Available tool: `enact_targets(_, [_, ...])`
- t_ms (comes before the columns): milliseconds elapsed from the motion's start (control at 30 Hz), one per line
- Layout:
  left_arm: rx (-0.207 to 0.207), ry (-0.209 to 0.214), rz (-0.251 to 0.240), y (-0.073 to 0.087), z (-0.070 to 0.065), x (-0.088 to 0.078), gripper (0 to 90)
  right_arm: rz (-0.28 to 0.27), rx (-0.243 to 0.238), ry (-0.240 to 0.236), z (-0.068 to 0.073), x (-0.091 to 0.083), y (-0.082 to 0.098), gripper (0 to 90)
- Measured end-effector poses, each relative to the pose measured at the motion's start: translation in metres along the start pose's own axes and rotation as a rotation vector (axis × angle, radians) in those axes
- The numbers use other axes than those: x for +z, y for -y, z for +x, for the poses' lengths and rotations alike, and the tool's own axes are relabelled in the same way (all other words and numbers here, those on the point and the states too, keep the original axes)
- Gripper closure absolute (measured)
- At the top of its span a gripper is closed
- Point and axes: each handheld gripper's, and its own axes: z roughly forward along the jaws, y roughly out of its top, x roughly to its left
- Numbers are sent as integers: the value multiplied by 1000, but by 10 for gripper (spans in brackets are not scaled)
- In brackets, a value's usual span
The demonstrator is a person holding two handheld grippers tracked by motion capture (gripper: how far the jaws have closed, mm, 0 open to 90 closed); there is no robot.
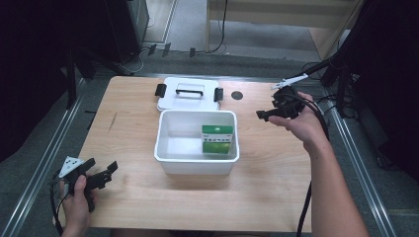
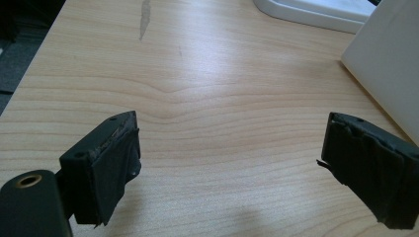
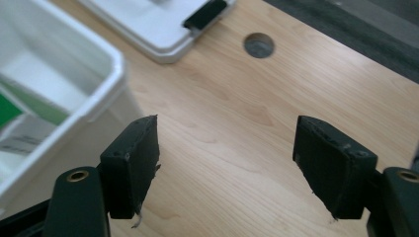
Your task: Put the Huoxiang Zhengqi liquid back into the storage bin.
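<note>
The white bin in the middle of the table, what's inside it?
The white bin holds two green-and-white boxes against its right wall, one behind the other. The rest of its floor is bare. What lies beneath the boxes cannot be seen.

Both forearms are bare, with no sleeve visible to the elbow. The left gripper point(image 1: 99, 175) is a black frame carrying a grey three-cornered plate with dark dots on top; a black cable loops from its rear beside the hand. In the left gripper view its jaws are black blocks wrapped in worn black tape with frayed edges, small screw holes on top, and a brass-ringed hole in the arm. The right gripper point(image 1: 264, 115) is black, trailing a thick black cable along the forearm; its taped pads are likewise frayed, with brass-ringed holes on both arms.
</note>
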Motion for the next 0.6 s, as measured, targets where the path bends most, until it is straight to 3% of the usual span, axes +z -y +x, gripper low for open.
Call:
enact_targets(133, [0, -1, 1, 0, 0, 0, 88, -43, 144, 59, -14, -2, 20, 242])
enact_targets(267, [0, -1, 0, 0, 0, 0, 88, -56, 251, 118, -16, -4, 40, 232])
enact_targets(433, [-1, 0, -1, 0, 0, 0, 88, -180, 328, 91, -20, -3, 69, 147])
enact_targets(533, [-4, 0, -1, 0, 0, 0, 88, -208, 350, 94, -21, -1, 85, 124])
enact_targets(600, [-5, 2, 0, 0, 1, 0, 88, -212, 361, 99, -22, 0, 94, 56])
